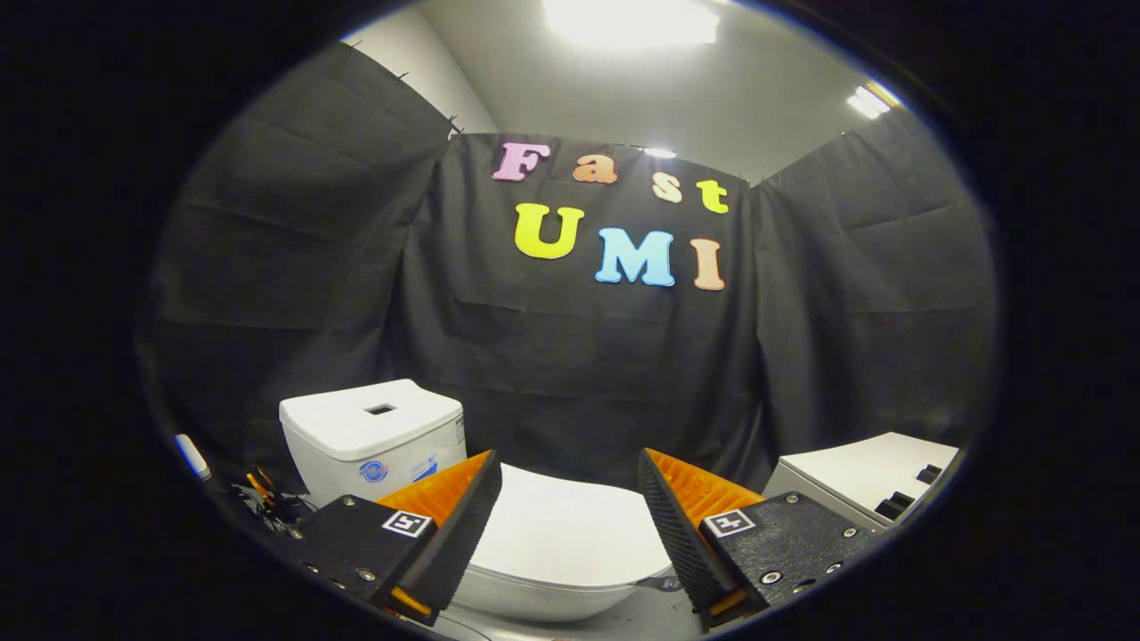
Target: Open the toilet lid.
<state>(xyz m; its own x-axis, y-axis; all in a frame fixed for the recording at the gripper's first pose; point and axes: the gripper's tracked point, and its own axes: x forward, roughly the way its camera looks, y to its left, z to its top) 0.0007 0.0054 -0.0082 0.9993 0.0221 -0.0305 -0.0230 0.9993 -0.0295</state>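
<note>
A white toilet stands low ahead of me, its closed lid (pixel 563 530) lying flat and showing between and just beyond my fingers. Its white tank (pixel 374 436) rises behind the lid on the left, with a small dark slot on top. My gripper (pixel 570 467) is open, fingers spread wide apart above the lid, with nothing between them. I cannot tell whether the fingers touch the lid; they seem to hover over its near part.
A white box-shaped unit (pixel 868 481) with dark slots stands to the right of the toilet. Some cables and small items (pixel 267 503) lie on the floor left of the tank. Black cloth walls close the booth on three sides.
</note>
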